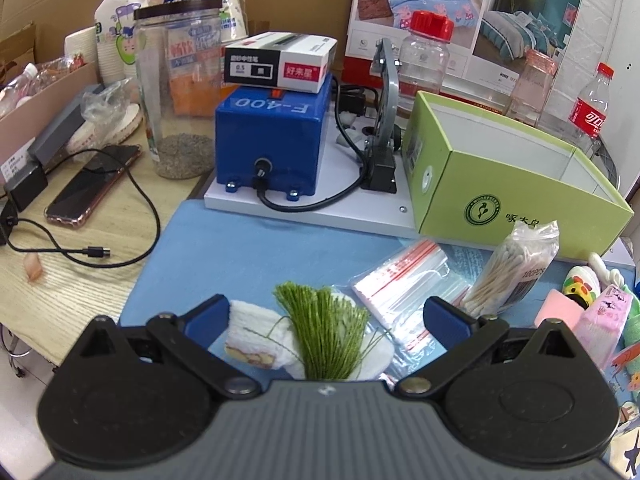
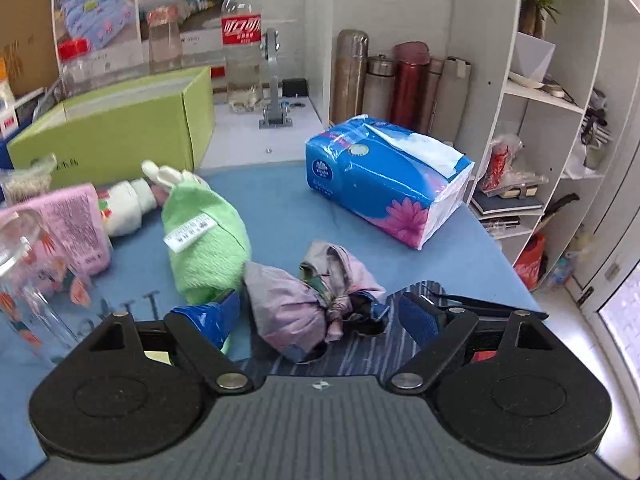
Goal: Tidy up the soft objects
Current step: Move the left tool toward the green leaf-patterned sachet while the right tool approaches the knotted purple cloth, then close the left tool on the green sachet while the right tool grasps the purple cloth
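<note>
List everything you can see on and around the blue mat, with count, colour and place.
green box: one, open, behind the mat
blue machine: one, on a white base, back centre
cotton swabs bag: one, clear, before the box
zip bags: a stack, clear with red strips
green thread bundle: one, on a white towel
green towel roll: one, mat centre
tissue pack: one, blue, right
crumpled cloth: one, lilac, near
phone: one, dark, wooden table
left gripper: fingers apart
right gripper: fingers apart
</note>
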`<move>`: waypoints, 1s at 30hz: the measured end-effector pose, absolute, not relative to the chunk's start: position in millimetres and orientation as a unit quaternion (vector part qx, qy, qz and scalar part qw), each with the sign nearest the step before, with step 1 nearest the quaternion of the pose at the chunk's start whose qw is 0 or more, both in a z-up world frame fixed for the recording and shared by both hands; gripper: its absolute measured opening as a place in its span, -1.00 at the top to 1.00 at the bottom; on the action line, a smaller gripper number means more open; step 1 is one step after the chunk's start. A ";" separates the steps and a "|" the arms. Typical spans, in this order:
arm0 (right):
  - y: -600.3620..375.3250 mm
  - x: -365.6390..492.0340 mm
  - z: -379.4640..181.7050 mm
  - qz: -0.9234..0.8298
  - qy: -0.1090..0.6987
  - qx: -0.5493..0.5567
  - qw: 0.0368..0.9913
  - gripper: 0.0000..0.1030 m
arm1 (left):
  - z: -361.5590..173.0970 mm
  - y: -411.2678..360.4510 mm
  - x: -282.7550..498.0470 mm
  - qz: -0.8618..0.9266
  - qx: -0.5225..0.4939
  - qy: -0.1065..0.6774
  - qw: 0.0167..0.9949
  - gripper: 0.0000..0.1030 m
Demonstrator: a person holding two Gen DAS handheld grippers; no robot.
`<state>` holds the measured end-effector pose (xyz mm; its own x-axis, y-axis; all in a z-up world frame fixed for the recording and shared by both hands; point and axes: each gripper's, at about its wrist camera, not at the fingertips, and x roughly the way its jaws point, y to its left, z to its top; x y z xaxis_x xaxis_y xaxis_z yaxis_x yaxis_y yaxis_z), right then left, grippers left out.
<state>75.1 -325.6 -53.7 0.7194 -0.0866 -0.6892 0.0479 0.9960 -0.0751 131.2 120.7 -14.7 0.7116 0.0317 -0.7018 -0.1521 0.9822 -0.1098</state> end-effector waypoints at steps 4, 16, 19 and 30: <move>-323.4 93.9 -68.5 -0.022 0.391 -0.061 0.918 -0.43 | -18.5 122.9 132.4 0.056 -0.089 0.385 0.917 -0.99; -328.1 95.5 -90.7 -0.055 0.336 0.025 0.940 -0.46 | -18.5 156.9 98.1 0.078 -0.072 0.385 0.917 -0.99; -325.8 95.9 -90.4 -0.066 0.332 0.030 0.940 -0.46 | -23.6 149.2 99.1 0.057 -0.074 0.390 0.916 -0.99; -325.0 95.9 -91.5 -0.080 0.330 0.034 0.940 -0.48 | -46.0 130.7 106.0 0.072 -0.088 0.397 0.911 -0.99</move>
